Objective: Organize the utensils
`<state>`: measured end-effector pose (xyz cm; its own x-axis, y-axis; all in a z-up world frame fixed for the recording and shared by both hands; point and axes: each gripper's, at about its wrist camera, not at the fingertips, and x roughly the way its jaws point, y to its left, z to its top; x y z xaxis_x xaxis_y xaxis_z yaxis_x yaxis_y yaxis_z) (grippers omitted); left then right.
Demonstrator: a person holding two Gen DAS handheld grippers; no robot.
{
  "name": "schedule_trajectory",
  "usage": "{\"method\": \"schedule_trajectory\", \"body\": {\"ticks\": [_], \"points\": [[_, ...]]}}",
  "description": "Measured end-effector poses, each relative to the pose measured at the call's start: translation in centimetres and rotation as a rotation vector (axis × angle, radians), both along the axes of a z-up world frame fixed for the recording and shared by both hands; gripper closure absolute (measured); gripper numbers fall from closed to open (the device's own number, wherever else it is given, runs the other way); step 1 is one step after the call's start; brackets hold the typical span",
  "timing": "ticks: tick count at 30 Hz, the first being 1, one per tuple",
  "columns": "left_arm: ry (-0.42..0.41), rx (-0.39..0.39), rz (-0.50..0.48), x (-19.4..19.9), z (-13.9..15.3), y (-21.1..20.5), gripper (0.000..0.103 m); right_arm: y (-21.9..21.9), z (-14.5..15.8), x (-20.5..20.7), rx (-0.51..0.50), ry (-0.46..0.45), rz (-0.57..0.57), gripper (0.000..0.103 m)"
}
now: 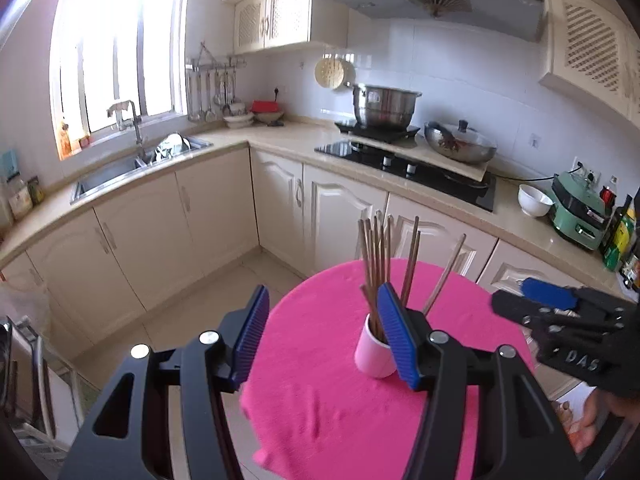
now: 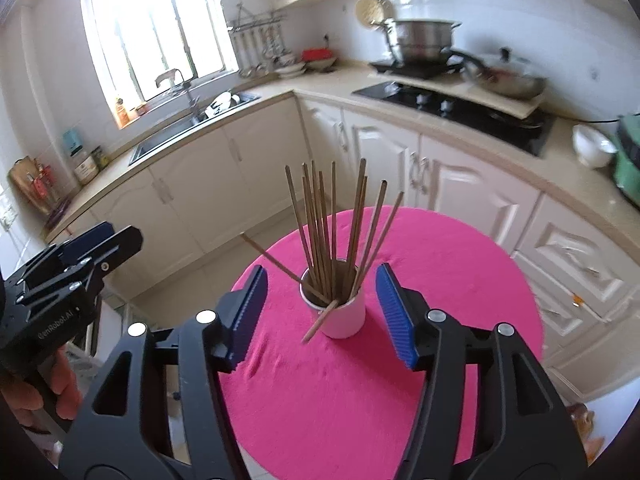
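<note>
A pink-white cup stands on a round table under a pink cloth. Several wooden chopsticks stand upright in the cup. In the right wrist view one chopstick sticks out over the cup's near rim. My left gripper is open and empty, above the table's left side, its right finger beside the cup. My right gripper is open and empty, with the cup between and beyond its fingers. Each gripper shows in the other's view: the right, the left.
An L-shaped kitchen counter runs behind, with a sink, a black stove, a steel pot, a lidded wok, a white bowl and a green cooker. Tiled floor lies left of the table.
</note>
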<state>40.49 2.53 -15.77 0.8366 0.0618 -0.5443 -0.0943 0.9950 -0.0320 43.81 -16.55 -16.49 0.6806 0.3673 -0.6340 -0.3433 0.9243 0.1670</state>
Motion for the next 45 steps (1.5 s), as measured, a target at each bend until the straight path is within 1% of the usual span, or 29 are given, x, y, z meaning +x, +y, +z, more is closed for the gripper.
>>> {"method": "schedule_trajectory", "body": {"ticks": [3, 6, 8, 9, 12, 13, 15, 17, 21, 25, 27, 31, 35, 38, 41, 42, 45], "points": [[-0.022, 0.036, -0.018, -3.6, 1.2, 1.1, 0.047, 0.8, 1.3, -4.0, -0.012, -0.031, -0.045, 0.041], [-0.055, 0.074, -0.031, -8.3, 2.6, 2.5, 0.046, 2.2, 2.7, -9.4, -0.021, -0.061, -0.108, 0.038], [-0.07, 0.086, -0.042, -10.7, 3.4, 3.4, 0.042, 3.4, 3.7, -13.4, -0.019, -0.088, -0.138, 0.035], [-0.078, 0.09, -0.054, -12.8, 4.1, 4.0, 0.042, 3.9, 4.2, -15.1, -0.02, -0.099, -0.148, 0.033], [-0.095, 0.082, -0.07, -16.8, 5.7, 5.2, 0.041, 6.0, 6.3, -20.9, -0.036, -0.144, -0.172, 0.031], [-0.095, 0.079, -0.075, -18.0, 6.3, 5.5, 0.041, 6.4, 6.7, -22.1, -0.038, -0.15, -0.174, 0.03], [-0.091, 0.069, -0.096, -20.8, 7.5, 6.1, 0.041, 7.4, 8.3, -25.8, -0.053, -0.171, -0.187, 0.029], [-0.092, 0.063, -0.118, -23.5, 8.8, 6.4, 0.041, 8.1, 9.5, -28.2, -0.059, -0.188, -0.195, 0.025], [-0.14, 0.056, -0.13, -28.4, 10.8, 7.0, 0.04, 9.0, 12.1, -33.9, -0.062, -0.244, -0.222, 0.021], [-0.18, 0.046, -0.122, -32.6, 12.3, 7.5, 0.034, 9.3, 13.2, -37.6, -0.068, -0.278, -0.235, 0.02], [-0.201, 0.044, -0.107, -35.3, 12.9, 7.7, 0.032, 9.5, 13.7, -39.9, -0.074, -0.297, -0.241, 0.02], [-0.245, 0.025, -0.105, -39.9, 13.4, 7.5, 0.028, 9.5, 14.2, -44.4, -0.067, -0.34, -0.245, 0.017], [-0.254, 0.036, -0.109, -45.2, 13.7, 6.8, 0.027, 9.8, 14.4, -49.4, -0.077, -0.373, -0.236, 0.015], [-0.255, 0.053, -0.112, -48.4, 14.1, 6.5, 0.027, 9.9, 14.5, -53.2, -0.089, -0.398, -0.257, 0.014], [-0.267, 0.042, -0.116, -51.0, 14.5, 6.8, 0.027, 10.1, 14.8, -55.8, -0.076, -0.401, -0.26, 0.013], [-0.275, 0.037, -0.117, -52.2, 14.8, 7.1, 0.027, 10.2, 14.9, -56.5, -0.079, -0.405, -0.26, 0.013], [-0.283, 0.02, -0.132, -54.2, 15.2, 7.6, 0.026, 10.7, 15.5, -58.7, -0.098, -0.417, -0.268, 0.013]]}}
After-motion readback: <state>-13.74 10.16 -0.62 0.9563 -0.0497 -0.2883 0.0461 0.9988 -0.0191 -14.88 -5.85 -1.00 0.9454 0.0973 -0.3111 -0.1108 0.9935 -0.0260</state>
